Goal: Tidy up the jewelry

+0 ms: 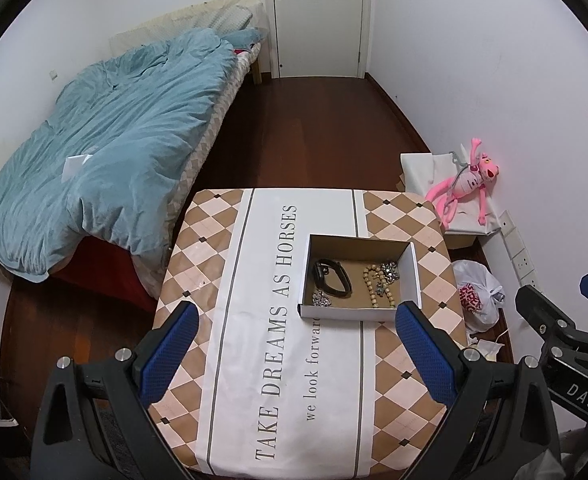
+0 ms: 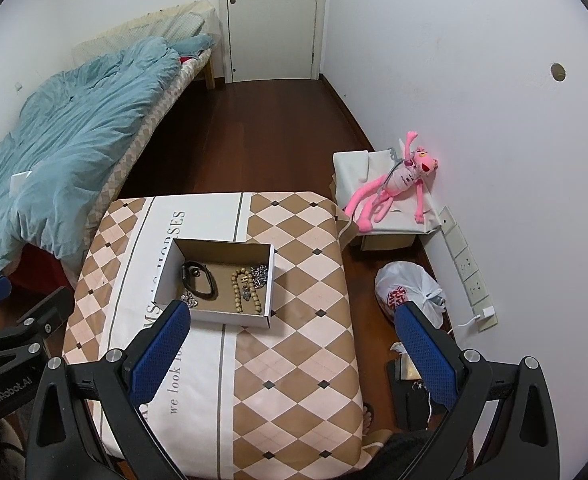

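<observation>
A shallow cardboard box (image 1: 412,276) (image 2: 267,280) sits on the table (image 1: 253,360) (image 2: 294,340). It holds a black bracelet (image 1: 332,278) (image 2: 199,280), a tan bead string (image 1: 378,286) (image 2: 245,292), a silver chain (image 1: 390,270) (image 2: 259,274) and a small silver piece (image 1: 322,299) (image 2: 189,299). My left gripper (image 1: 298,344) is open and empty, held above the table's near side, short of the box. My right gripper (image 2: 289,344) is open and empty, above the table's right part, to the right of the box. Each gripper shows at the edge of the other's view.
A bed with a blue duvet (image 1: 105,140) (image 2: 61,132) stands left of the table. A pink plush toy (image 1: 470,180) (image 2: 394,180) lies on a covered box by the right wall. A white plastic bag (image 1: 478,296) (image 2: 410,292) sits on the floor. A door (image 1: 318,16) is at the back.
</observation>
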Demonstrator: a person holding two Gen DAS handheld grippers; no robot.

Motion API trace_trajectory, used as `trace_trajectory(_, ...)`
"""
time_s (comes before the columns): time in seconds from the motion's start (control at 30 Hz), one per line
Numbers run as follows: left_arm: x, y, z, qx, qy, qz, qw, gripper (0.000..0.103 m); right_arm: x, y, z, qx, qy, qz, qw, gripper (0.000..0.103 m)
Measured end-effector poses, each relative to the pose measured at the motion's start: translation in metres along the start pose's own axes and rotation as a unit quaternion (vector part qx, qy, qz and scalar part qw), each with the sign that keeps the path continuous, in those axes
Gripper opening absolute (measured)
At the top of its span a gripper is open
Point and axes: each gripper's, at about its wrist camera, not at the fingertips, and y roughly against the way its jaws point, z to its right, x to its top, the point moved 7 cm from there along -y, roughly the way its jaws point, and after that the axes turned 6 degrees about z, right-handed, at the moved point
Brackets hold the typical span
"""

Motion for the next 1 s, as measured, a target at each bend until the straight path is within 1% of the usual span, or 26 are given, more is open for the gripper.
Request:
trace_trajectory(0.63, -0.005, -0.004, -0.004, 0.004, 0.0, -0.002, 1.0, 0.1, -0.002, -0.003, -0.009, 0.005, 0.011, -0.008, 1.0, 0.103)
trace_trajectory(1.0, -0.009, -0.005, -0.013, 0.006, -0.001, 0.0, 1.0, 0.1, -0.002, -0.003, -0.009, 0.005, 0.011, -0.009, 1.0, 0.103)
